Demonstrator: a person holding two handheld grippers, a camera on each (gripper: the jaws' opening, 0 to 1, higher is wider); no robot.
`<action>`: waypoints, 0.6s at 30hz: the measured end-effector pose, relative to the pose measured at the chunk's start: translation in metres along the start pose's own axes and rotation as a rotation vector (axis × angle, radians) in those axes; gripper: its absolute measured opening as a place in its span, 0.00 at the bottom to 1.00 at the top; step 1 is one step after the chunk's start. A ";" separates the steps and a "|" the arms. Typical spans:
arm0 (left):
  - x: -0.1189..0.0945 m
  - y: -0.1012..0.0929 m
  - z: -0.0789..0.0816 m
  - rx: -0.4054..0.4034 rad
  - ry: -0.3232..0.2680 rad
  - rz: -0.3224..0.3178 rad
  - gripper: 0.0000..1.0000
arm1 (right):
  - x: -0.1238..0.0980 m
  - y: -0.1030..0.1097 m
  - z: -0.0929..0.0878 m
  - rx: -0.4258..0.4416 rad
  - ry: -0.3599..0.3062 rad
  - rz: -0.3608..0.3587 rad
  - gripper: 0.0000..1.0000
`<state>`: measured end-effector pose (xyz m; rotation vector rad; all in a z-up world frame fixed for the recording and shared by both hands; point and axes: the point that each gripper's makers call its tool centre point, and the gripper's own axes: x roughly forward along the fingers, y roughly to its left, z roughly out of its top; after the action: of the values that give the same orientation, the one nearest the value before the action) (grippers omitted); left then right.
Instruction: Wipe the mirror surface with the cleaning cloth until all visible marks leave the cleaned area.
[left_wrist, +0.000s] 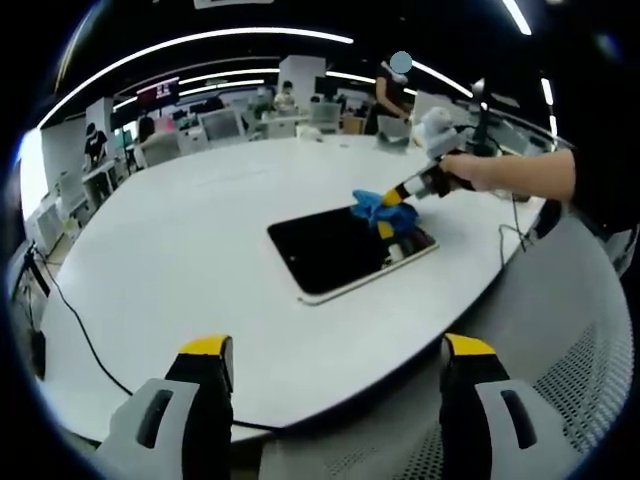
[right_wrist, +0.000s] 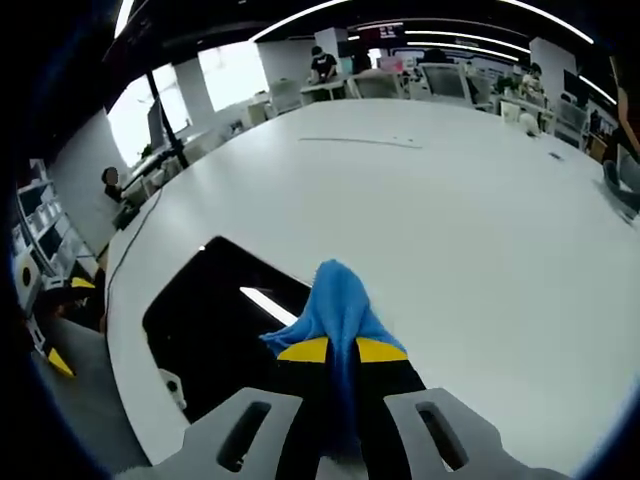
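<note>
The right gripper (right_wrist: 342, 352) is clamped on a blue cloth (right_wrist: 335, 305), its yellow-tipped jaws pressed together with the fabric pinched between them and bunching out ahead of the tips. The cloth's free end rests on the mirror (right_wrist: 215, 330), which lies flat just ahead and to the left of the jaws; its dark glass reflects a strip of ceiling light. Beyond the cloth the white table (right_wrist: 450, 200) stretches away.

In the left gripper view, the left gripper (left_wrist: 335, 350) hangs off the near table (left_wrist: 180, 260) edge with its jaws spread wide and nothing between them. The mirror (left_wrist: 335, 250) lies well ahead of it, a little right of centre, dark with a pale rim. At the mirror's far right corner the right gripper (left_wrist: 395, 200) comes in from the right, held by a hand (left_wrist: 490, 172), with the cloth (left_wrist: 375, 207) bunched on the glass. A black cable (left_wrist: 80, 330) trails along the table's left edge.
</note>
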<state>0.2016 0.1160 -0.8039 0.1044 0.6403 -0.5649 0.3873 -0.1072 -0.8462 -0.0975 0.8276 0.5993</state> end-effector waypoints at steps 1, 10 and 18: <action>0.000 0.000 0.000 0.000 0.000 0.000 0.86 | 0.000 -0.001 0.000 -0.002 0.000 -0.003 0.03; 0.000 0.001 -0.003 -0.013 0.014 0.001 0.86 | 0.004 -0.008 0.005 -0.046 -0.009 -0.054 0.03; 0.000 0.001 -0.003 -0.016 0.015 0.004 0.86 | 0.007 -0.012 0.008 -0.042 -0.009 -0.060 0.03</action>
<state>0.2006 0.1180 -0.8063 0.0956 0.6592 -0.5553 0.4027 -0.1115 -0.8478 -0.1580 0.8007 0.5602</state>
